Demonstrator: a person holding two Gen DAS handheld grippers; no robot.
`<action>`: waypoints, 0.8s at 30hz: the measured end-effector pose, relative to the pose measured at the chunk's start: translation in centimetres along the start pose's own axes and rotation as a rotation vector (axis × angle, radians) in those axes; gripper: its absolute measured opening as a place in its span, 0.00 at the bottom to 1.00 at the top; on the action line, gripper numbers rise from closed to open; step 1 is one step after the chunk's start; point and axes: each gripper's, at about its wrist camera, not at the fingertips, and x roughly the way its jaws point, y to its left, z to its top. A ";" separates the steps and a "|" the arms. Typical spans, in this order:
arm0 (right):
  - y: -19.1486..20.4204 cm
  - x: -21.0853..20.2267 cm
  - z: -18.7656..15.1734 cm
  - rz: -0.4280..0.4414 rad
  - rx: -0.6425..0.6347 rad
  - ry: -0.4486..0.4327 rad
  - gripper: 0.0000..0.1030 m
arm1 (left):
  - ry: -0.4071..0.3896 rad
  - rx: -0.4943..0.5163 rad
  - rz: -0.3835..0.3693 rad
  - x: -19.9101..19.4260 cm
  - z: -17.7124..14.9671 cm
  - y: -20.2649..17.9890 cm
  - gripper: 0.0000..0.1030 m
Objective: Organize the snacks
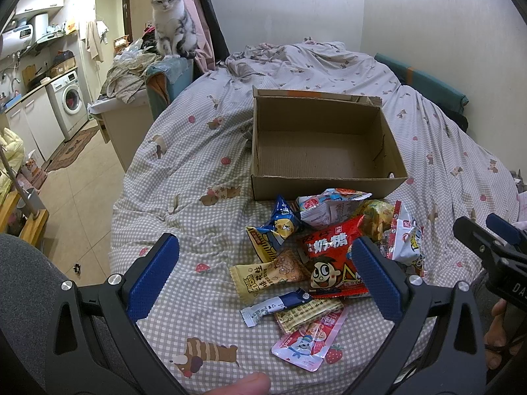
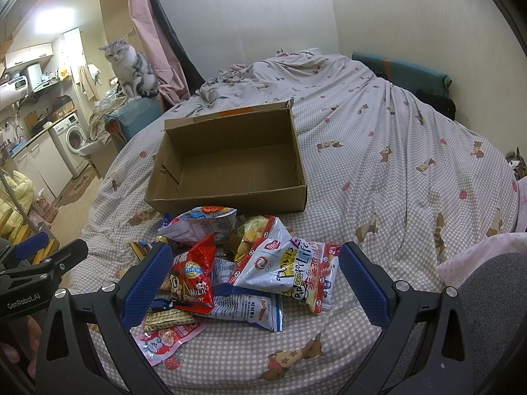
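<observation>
Checked bedding covers the bed [image 1: 204,151] where everything lies, with a grey tabby cat [image 1: 171,23] watching from a ledge behind. Nearest, the left gripper [image 1: 266,276] hangs spread wide over the pile's near edge, holding nothing; the right gripper [image 2: 253,279] is likewise spread and empty, framing the white crisp bag [image 2: 290,270]. Between and beyond them the snack packets [image 1: 329,256] sit heaped just in front of the cardboard box [image 1: 316,151], which stands open with nothing inside. Judging by this, sorting has not begun. A good first grab would take a top packet, such as the red milk-candy bag [image 2: 194,273], pinching a crimped edge, not the puffed middle, so neighbours stay undisturbed.
</observation>
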 end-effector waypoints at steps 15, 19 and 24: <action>0.0 -0.3 0.5 0.001 0.001 -0.003 1.00 | -0.001 0.000 0.001 0.0 0.0 0.0 1.00; 0.0 -0.3 0.6 0.004 0.004 0.001 1.00 | -0.001 0.000 0.001 0.0 0.0 0.0 1.00; -0.4 -0.1 0.8 0.009 0.020 0.007 1.00 | 0.007 0.000 -0.002 0.1 0.1 0.0 1.00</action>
